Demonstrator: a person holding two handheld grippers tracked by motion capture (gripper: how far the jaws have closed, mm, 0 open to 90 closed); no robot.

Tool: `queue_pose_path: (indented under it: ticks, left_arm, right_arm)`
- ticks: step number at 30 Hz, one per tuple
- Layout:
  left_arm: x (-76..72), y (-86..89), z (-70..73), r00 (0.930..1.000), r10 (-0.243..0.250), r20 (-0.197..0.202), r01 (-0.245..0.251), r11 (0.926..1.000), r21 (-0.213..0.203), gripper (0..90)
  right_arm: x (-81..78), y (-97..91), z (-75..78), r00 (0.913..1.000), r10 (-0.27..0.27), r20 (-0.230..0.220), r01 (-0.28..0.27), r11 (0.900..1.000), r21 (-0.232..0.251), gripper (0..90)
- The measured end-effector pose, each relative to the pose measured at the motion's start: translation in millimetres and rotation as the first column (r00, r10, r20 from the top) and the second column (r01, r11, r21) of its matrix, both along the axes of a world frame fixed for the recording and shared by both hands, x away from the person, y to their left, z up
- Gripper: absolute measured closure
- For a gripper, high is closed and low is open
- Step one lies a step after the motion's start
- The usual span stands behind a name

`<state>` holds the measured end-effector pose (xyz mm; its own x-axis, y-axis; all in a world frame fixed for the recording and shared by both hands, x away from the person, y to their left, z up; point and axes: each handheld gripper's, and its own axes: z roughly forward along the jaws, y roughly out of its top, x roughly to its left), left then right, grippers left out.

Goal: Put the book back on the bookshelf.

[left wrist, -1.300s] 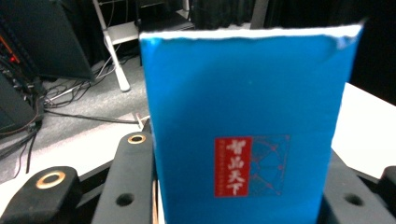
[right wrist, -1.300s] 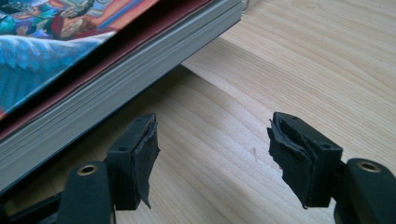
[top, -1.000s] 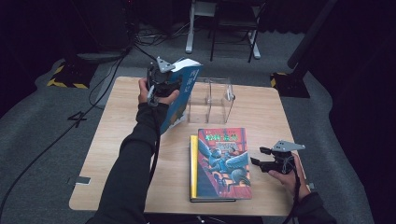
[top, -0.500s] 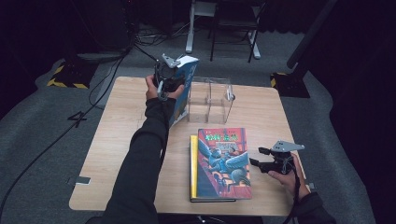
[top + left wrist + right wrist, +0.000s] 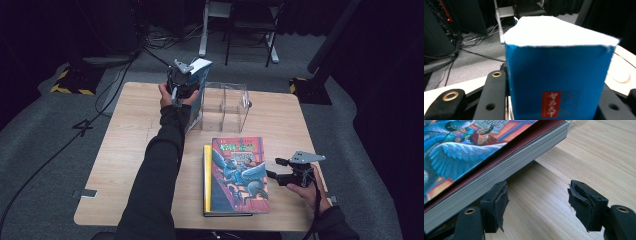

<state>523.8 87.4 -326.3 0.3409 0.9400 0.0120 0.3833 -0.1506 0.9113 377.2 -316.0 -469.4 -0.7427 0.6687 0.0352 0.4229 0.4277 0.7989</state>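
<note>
Left tool (image 5: 182,87) clenched on blue book (image 5: 199,75), upright beside clear acrylic book stand (image 5: 225,107) | right tool (image 5: 536,202) released at stacked books (image 5: 237,175) | lower blue book squarely into stand, keeping spine vertical.

We look down on a light wooden table (image 5: 125,150) standing on grey carpet (image 5: 45,145) in a dim studio hung with black drapes (image 5: 390,75). Behind the table we see the white legs of a desk (image 5: 205,30) and a dark chair (image 5: 250,25), with black cables (image 5: 125,60) trailing across the floor. Yellow-and-black hazard tape marks two stand bases, one at the left (image 5: 70,80) and one at the right (image 5: 305,90). A "4" (image 5: 82,127) is marked on the carpet beside the table.
</note>
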Motion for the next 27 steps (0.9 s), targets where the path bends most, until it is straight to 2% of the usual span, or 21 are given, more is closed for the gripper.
queue_pose_path:
  ticks: [3, 9, 12, 15, 18, 27]
  left_arm:
    - [-6.8, 1.3, -1.6, 0.9998, -0.018, 0.006, 0.018, 0.9997, 0.017, 59.7]
    - [-27.9, 19.6, -8.1, 0.9980, -0.062, -0.013, 0.062, 0.9981, -0.011, 59.5]
    - [-37.2, 28.9, -12.4, 0.9965, -0.081, -0.020, 0.080, 0.9961, -0.037, 59.5]
    - [-43.5, 32.6, -15.0, 0.9956, -0.091, -0.018, 0.091, 0.9952, -0.037, 59.3]
    - [-53.4, 35.1, -18.3, 0.9933, -0.114, -0.019, 0.114, 0.9934, -0.019, 59.2]
    - [-67.8, 40.1, -22.5, 0.9894, -0.144, -0.019, 0.144, 0.9895, -0.003, 58.7]
  right_arm:
    - [-0.7, -0.7, 0.6, 1.0000, 0.002, 0.002, -0.002, 1.0000, -0.002, 32.4]
    - [-1.4, -4.3, 1.2, 1.0000, -0.009, 0.002, 0.009, 1.0000, 0.000, 32.5]
    - [-0.9, -4.7, 1.1, 0.9998, -0.017, 0.006, 0.017, 0.9998, 0.008, 32.5]
    - [-0.6, -4.4, 0.5, 0.9999, -0.015, 0.001, 0.015, 0.9999, 0.001, 32.5]
    - [0.0, -4.6, 0.1, 0.9998, -0.020, -0.001, 0.020, 0.9998, 0.005, 32.5]
    - [1.2, -9.5, -0.6, 0.9992, -0.037, -0.013, 0.037, 0.9990, 0.027, 32.8]
